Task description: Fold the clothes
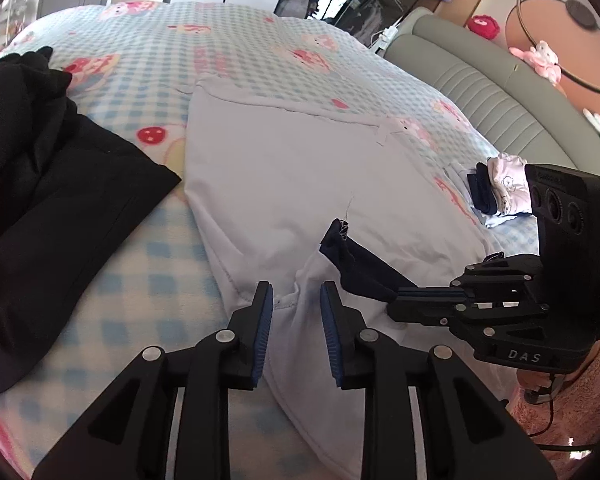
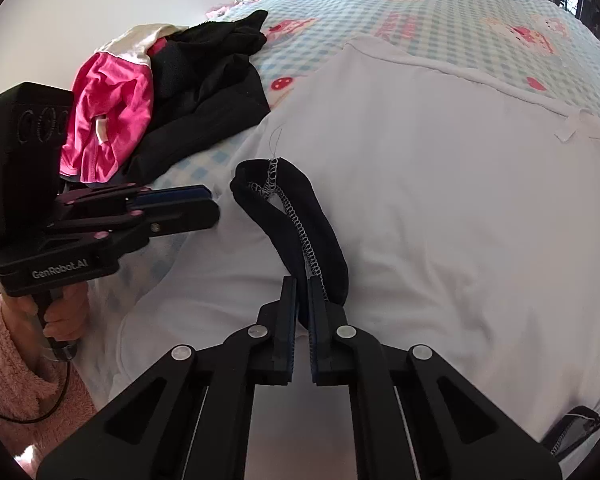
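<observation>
White garment (image 1: 284,184) spread flat on checked blue bedspread (image 1: 204,52), filling frame centre in both views. Right gripper (image 2: 302,280) pressed together, pinching dark navy cuff (image 2: 300,216) with white overlock stitching; cuff runs from jaws toward 11 o'clock over the white cloth. Left gripper (image 1: 296,294) part spread, a bunched ridge of white fabric between the blue pads (image 1: 265,312); cannot tell if pads press it. In left wrist view the right gripper sits at 4 o'clock, cuff trailing from its tip. Black clothes pile (image 1: 48,176) at 9 o'clock, apart from white garment. Pink garment (image 2: 108,120) at 10 o'clock in right view, touching black pile. Pink fluffy sleeve (image 2: 16,364) at 8 o'clock.
</observation>
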The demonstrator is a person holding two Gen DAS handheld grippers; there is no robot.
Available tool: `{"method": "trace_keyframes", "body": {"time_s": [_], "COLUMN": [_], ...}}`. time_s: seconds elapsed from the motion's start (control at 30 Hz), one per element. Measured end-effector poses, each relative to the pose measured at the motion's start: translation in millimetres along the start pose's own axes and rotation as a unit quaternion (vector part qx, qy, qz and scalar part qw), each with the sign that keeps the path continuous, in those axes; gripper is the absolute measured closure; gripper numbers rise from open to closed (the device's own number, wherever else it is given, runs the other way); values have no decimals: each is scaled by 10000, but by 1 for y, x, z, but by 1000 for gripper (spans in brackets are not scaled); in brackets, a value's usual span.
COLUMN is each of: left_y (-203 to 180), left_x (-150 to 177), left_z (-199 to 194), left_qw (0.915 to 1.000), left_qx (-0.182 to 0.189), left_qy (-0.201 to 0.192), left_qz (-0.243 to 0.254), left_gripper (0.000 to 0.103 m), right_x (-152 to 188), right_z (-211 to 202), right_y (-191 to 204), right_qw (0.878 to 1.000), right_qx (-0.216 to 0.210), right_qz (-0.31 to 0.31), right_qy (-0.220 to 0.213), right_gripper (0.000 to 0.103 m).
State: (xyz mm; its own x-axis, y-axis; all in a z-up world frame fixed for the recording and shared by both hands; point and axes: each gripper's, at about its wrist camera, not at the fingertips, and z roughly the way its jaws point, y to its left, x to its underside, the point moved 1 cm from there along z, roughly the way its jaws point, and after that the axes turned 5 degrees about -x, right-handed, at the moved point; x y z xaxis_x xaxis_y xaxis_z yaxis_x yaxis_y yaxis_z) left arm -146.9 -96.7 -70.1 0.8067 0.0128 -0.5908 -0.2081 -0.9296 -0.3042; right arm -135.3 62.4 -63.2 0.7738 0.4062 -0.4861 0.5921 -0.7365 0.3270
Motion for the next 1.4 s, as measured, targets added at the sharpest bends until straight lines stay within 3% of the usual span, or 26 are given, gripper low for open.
{"method": "trace_keyframes", "body": {"time_s": [0.13,0.3,0.43,0.5,0.6,0.7,0.83,0.97,1.03,1.17,1.3,1.4], "left_y": [-4,5,1,-10,-27,-42,-44,-47,-57,-75,-81,-68], "left_x": [-9,-16,-1,13,33,51,69,78,85,99,112,116], "left_z": [16,16,-11,-19,-29,-34,-34,-66,-74,-65,-51,-64], "left_qw": [9994,9985,9988,9994,9998,9994,9950,9974,9971,9958,9880,9827], "left_qx": [-341,-484,-375,-240,-148,-288,-875,-590,-689,-906,-1516,-1804], "left_qy": [65,-8,-156,-74,74,184,477,29,-114,54,284,178], "left_qz": [41,-247,-285,-232,-112,-28,-92,-415,-297,-125,-64,-370], "left_gripper": [74,74,74,74,74,72,68,67,63,57,57,63], "right_x": [5,5,6,8,13,23,42,64,74,96,115,124], "right_z": [-5,-1,-18,-28,-31,-30,-28,-38,-46,-55,-55,-52], "right_y": [3,-12,-16,-12,-1,9,20,35,37,31,31,35], "right_qw": [9996,9968,9975,9976,9979,9978,9965,9966,9961,9928,9909,9915], "right_qx": [279,798,450,153,-6,-97,-279,-259,-227,-65,-69,-11], "right_qz": [-99,56,360,405,406,476,685,705,775,1141,1311,1281], "right_qy": [-45,-41,-410,-548,-511,-446,-382,-339,-365,-359,-296,-227], "right_gripper": [101,101,98,84,83,83,83,83,82,82,82,82]}}
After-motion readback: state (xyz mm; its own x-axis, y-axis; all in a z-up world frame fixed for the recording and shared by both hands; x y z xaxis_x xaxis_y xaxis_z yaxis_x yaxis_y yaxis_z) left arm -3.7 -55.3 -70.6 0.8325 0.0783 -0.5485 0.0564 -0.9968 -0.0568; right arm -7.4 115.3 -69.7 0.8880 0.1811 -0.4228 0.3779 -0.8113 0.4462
